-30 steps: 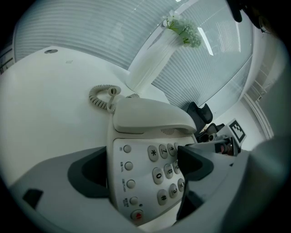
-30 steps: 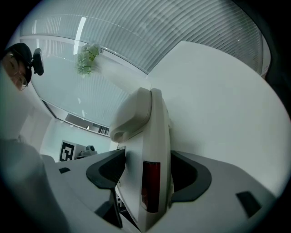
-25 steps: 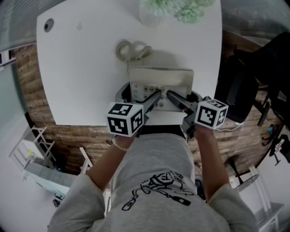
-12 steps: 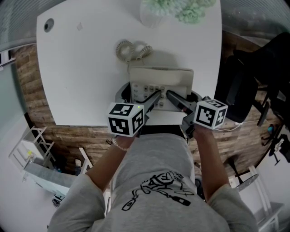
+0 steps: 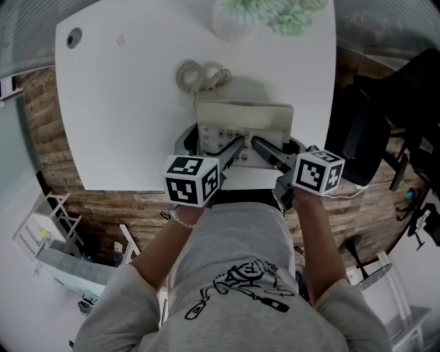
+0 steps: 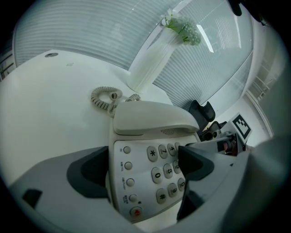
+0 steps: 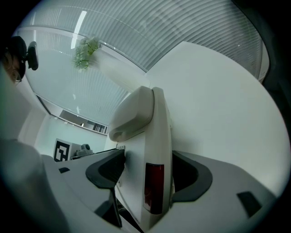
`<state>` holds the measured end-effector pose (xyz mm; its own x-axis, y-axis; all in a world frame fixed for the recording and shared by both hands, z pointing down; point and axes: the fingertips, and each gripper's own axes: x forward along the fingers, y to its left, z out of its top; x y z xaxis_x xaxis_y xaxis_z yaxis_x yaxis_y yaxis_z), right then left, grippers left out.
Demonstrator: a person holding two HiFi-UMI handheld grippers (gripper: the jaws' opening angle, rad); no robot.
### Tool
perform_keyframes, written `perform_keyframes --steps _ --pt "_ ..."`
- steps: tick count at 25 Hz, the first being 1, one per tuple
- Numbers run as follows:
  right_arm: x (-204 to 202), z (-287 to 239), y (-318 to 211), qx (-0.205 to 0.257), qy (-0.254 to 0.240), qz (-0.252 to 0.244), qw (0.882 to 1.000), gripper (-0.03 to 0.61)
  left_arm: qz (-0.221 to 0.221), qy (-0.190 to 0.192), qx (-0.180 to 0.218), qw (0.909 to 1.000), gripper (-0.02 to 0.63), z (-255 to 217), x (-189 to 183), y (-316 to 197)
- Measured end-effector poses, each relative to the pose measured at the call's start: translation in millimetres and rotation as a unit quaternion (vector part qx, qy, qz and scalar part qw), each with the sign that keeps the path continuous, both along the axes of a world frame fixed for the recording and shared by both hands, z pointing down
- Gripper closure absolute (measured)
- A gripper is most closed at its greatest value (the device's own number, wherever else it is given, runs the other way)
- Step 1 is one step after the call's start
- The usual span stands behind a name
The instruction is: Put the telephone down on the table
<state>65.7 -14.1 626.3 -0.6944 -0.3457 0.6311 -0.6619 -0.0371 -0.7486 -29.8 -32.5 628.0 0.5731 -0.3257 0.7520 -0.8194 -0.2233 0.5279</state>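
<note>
At the left, the left claw (image 6: 144,169) is closed on the near end of the telephone (image 5: 244,127), with one jaw against its left edge and the other over the keypad. The telephone is at the near edge of the white tabletop (image 5: 117,117), its handset cradled along the far end. The coiled cord (image 5: 201,74) lies just beyond it, and a vase of pale flowers (image 5: 234,20) stands farther back. At the right, the right claw (image 7: 150,176) pinches the body through its thickness, one jaw on the button face and one on the underside, so both claws hold the same thing. No view settles whether the base is touching the tabletop or hanging just above it. This looks like the set-down step, close to its end but not released. The next move probably calls for easing the telephone level until its base bears fully on the surface. Both claws would then open and draw back toward the person. The right claw's lower jaw will need room to slide out from beneath without dragging the telephone off the edge.
</note>
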Motion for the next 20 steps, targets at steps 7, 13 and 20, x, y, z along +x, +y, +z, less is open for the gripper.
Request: perform_keyframes --steps 7,13,20 --pt "0.8 -0.3 -0.8 0.002 0.006 0.003 1.000 0.262 -0.001 -0.003 0.000 1.0000 0.150 -0.3 0.2 -0.7" --pt "1.7 1.7 -0.5 0.005 0.022 0.005 1.000 0.264 0.001 -0.020 0.009 0.9998 0.150 1.8 -2.9 -0.2" --pt "1.8 2.8 -0.6 0.005 0.024 0.009 1.000 0.262 0.002 -0.022 0.010 0.9997 0.150 2.8 -3.4 -0.2"
